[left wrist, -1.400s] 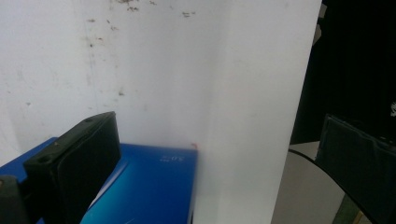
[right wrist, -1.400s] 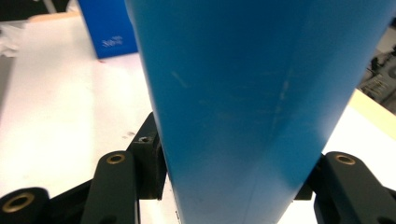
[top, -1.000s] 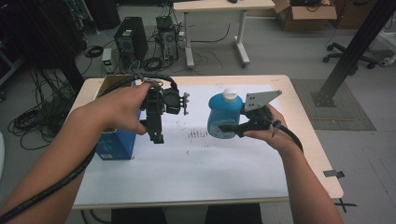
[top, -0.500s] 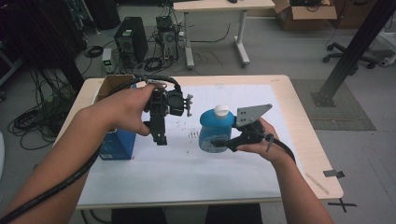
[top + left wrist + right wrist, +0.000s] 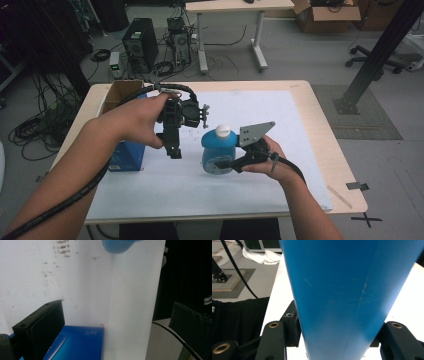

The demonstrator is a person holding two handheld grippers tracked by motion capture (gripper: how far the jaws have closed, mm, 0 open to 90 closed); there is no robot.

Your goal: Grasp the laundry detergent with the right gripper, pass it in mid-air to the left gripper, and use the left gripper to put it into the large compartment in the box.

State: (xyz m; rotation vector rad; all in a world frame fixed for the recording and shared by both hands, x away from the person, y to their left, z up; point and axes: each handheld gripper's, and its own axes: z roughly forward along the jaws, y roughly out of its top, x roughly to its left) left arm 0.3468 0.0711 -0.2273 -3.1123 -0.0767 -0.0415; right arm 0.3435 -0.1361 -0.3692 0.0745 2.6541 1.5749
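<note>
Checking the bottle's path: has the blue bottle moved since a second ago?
Yes. The blue bottle, held in the right gripper, came nearer the table's front edge.

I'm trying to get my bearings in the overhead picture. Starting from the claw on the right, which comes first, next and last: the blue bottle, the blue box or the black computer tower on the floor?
From the right claw, in the high view:
1. Blue bottle: clamped in the claw itself, mid-table.
2. Blue box: at the table's left edge, beyond the other claw.
3. Black computer tower: on the floor behind the table, upper left.
</note>
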